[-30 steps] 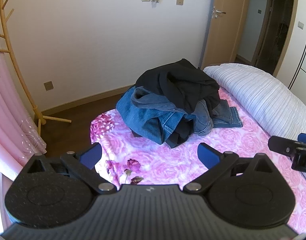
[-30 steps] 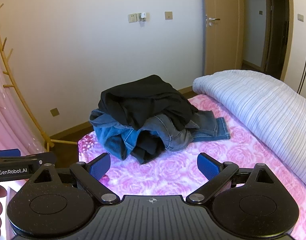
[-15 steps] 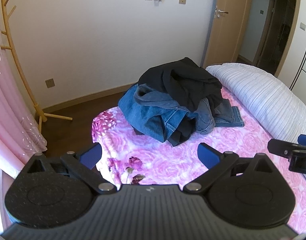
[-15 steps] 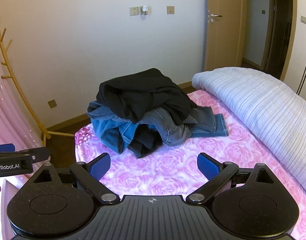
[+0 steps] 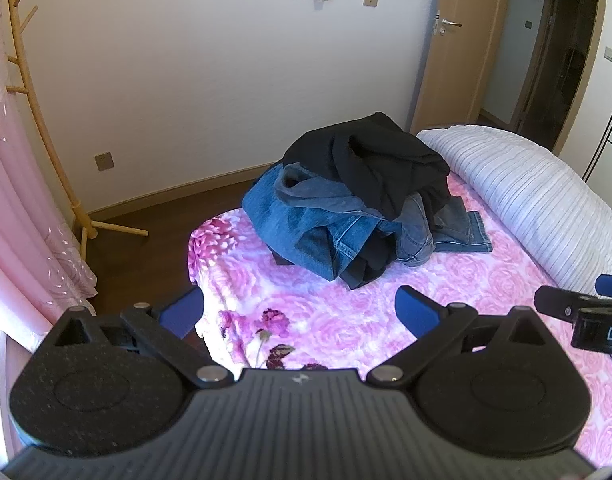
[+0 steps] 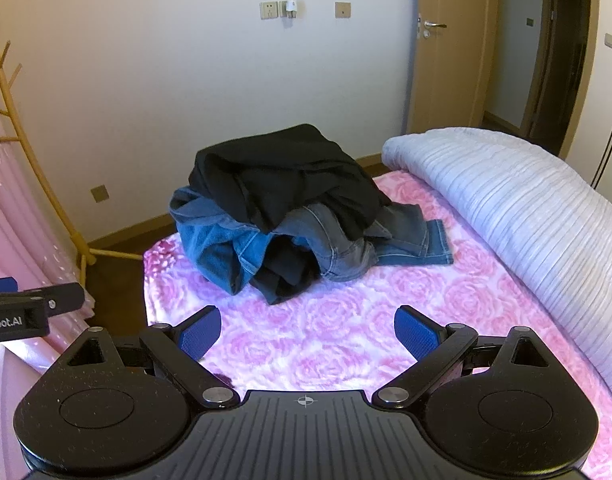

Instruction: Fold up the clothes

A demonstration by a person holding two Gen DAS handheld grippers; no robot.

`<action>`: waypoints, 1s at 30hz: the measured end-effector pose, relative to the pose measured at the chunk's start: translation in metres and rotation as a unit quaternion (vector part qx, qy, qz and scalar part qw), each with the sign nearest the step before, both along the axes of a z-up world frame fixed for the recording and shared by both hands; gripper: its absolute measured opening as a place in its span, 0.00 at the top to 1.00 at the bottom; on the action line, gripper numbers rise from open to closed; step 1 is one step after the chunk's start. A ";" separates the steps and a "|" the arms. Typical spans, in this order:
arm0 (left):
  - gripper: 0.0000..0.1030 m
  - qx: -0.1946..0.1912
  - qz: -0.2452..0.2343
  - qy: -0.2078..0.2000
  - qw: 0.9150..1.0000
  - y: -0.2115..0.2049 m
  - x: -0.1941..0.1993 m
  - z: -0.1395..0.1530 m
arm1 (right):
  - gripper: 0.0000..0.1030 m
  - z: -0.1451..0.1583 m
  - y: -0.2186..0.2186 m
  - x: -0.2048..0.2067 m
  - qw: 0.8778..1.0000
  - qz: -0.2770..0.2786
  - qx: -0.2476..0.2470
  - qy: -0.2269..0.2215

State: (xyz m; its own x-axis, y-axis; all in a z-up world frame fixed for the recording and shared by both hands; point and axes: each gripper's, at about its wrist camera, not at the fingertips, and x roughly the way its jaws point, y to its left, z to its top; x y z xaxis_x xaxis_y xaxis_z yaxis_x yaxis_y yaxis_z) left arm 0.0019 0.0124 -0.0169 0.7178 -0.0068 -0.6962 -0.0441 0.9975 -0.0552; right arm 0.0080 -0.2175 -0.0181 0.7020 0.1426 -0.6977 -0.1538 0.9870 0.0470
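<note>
A heap of clothes lies on the far corner of the bed: a black garment (image 5: pixel 378 164) (image 6: pixel 282 176) on top, blue jeans (image 5: pixel 306 216) (image 6: pixel 222 240) under it, and a grey-blue denim piece (image 6: pixel 338 252) with a leg trailing right. My left gripper (image 5: pixel 300 310) is open and empty, held above the pink sheet well short of the heap. My right gripper (image 6: pixel 308 332) is also open and empty, likewise short of the heap. Each gripper's tip shows at the edge of the other's view.
The bed has a pink rose-patterned sheet (image 5: pixel 346 312) (image 6: pixel 346 320). A rolled white striped duvet (image 5: pixel 526 188) (image 6: pixel 526 208) lies along the right side. A wooden coat stand (image 5: pixel 66 184) and pink curtain (image 5: pixel 22 220) stand left. Dark floor, a white wall and a door (image 6: pixel 446 60) lie beyond.
Both grippers have moved forward toward the heap and tilted slightly down, so the clothes appear a little larger. Both stay open. The clothes have not moved.
</note>
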 end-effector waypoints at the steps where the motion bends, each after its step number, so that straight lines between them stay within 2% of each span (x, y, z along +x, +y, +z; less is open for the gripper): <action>1: 0.03 0.000 0.000 0.000 1.000 0.000 0.000 0.000 | 0.07 -0.001 0.000 0.000 1.000 0.000 -0.001 0.001; 13: 0.03 0.004 0.001 0.004 1.000 -0.001 0.000 -0.003 | 0.07 -0.006 -0.004 0.002 1.000 0.003 0.006 0.000; 21: 0.03 -0.004 -0.003 0.001 1.000 0.003 -0.001 -0.006 | 0.07 -0.007 -0.012 -0.001 0.999 0.018 -0.011 -0.043; 23: 0.02 0.002 -0.005 -0.001 1.000 0.002 -0.001 -0.005 | 0.07 -0.008 -0.013 0.000 0.998 0.031 -0.022 -0.046; 30: 0.03 0.023 -0.023 -0.008 0.999 -0.003 -0.004 0.000 | 0.07 -0.012 -0.024 0.005 0.999 0.025 -0.016 -0.037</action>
State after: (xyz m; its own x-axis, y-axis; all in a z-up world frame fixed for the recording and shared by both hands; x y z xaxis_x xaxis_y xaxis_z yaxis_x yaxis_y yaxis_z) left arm -0.0025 0.0089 -0.0169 0.7282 -0.0088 -0.6854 0.0024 0.9999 -0.0103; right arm 0.0125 -0.2419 -0.0302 0.7449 0.1560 -0.6487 -0.2039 0.9790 0.0013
